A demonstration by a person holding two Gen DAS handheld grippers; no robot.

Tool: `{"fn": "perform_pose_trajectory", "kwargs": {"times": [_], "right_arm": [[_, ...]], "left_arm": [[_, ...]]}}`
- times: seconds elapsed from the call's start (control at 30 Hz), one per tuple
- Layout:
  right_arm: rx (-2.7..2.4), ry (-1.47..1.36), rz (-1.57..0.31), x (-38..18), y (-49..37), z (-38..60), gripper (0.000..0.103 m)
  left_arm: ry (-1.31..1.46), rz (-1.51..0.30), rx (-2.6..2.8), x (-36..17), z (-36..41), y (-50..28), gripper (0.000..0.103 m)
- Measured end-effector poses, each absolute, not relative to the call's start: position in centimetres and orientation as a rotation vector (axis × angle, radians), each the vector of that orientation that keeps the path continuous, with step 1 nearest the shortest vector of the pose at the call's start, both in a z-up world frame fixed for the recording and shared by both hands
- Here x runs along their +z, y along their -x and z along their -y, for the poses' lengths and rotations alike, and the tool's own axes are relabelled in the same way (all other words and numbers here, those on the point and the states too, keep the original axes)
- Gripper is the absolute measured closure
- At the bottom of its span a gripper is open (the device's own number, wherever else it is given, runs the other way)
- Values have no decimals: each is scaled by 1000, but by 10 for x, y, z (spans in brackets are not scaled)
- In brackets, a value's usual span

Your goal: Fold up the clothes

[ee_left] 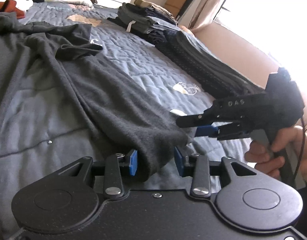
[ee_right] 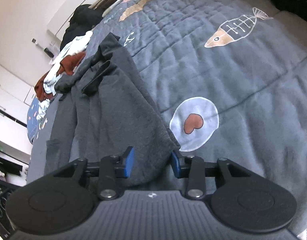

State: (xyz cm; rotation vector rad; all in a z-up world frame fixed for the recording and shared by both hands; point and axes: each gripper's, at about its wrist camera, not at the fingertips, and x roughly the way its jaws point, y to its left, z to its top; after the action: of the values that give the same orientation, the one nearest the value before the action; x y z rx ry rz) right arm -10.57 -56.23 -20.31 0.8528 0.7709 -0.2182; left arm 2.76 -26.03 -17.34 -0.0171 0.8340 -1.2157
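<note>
Both grippers sit at the near end of a dark grey garment (ee_left: 113,92) spread lengthwise over a blue-grey quilt (ee_left: 145,64). From the left wrist camera, the left gripper (ee_left: 156,163) has its blue pads (ee_left: 133,163) spread apart, and a rounded fold of the garment's near edge lies between them; cloth touches the left pad, while a gap shows before the right pad, so the jaws are not clamped on it. To the right in that same view, the right gripper (ee_left: 190,127) comes in sideways, held by a person's hand (ee_left: 273,156) around its grip, with its blue fingertip against the garment's near right corner.

Seen from the right wrist camera, the right gripper (ee_right: 152,163) is also parted wide, its blue pads (ee_right: 128,162) on either side of a bunched corner of the dark grey garment (ee_right: 113,110). The cloth fills most of the gap and reaches the right pad, but whether it is pinched I cannot tell.

The garment runs away from the grippers toward the far left, where it is crumpled, with a darker cuff or band (ee_right: 97,78) folded across it. Beyond it, at the far left, lies a heap of white and rust-coloured clothes (ee_right: 61,68). At the far right of the bed, stacks of folded dark clothes (ee_left: 153,22) rest along the edge near a bright window (ee_left: 273,10). The quilt carries printed motifs: a fish skeleton (ee_right: 233,30) and a pale circle with a red heart (ee_right: 193,123), the latter just beside the garment's right edge.
</note>
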Motion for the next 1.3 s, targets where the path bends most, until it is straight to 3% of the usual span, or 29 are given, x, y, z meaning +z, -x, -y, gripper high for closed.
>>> {"fn": "perform_pose_trajectory", "kwargs": {"times": [0.07,0.1,0.13,0.17,0.2,0.23,0.53,0.7,0.8,0.87,0.93,1.0,1.07,1.1,1.13,1.17,1.3], "right_arm": [[-229,-872,-772,-205,107,564,81],[-234,-880,-761,-205,108,565,96],[-239,-888,-750,-204,109,566,99],[-240,-894,-738,-203,110,567,99],[-240,-892,-730,-200,112,567,99],[-240,-889,-721,-196,114,567,99],[-238,-867,-643,-163,135,568,100],[-214,-772,-655,-146,147,554,100],[-247,-730,-745,-166,139,552,100],[-270,-731,-790,-180,136,555,100],[-293,-732,-813,-190,134,557,99],[-295,-732,-811,-191,134,557,98],[-297,-731,-809,-192,133,557,97],[-298,-731,-807,-192,133,557,97],[-299,-731,-806,-193,133,557,98],[-300,-731,-805,-193,133,557,99],[-300,-746,-792,-190,135,558,100]], "left_arm": [[18,-841,-1214,-178,262,-28,66],[16,-842,-1218,-179,263,-27,66],[14,-843,-1221,-180,264,-27,69],[9,-844,-1222,-181,265,-27,76],[3,-845,-1221,-181,266,-27,91],[-6,-851,-1225,-179,266,-26,95],[-147,-899,-1365,-120,252,-13,101],[-144,-897,-1349,-131,254,-9,100],[-136,-902,-1292,-148,260,-12,98],[-168,-868,-1280,-155,264,-9,91],[-199,-834,-1268,-162,267,-6,64],[-220,-797,-1265,-167,270,-3,54],[-235,-771,-1277,-170,272,2,54],[-244,-764,-1284,-171,274,4,60],[-254,-766,-1289,-172,276,6,87],[-255,-789,-1290,-174,278,6,95],[-226,-857,-1327,-165,271,9,97]]}}
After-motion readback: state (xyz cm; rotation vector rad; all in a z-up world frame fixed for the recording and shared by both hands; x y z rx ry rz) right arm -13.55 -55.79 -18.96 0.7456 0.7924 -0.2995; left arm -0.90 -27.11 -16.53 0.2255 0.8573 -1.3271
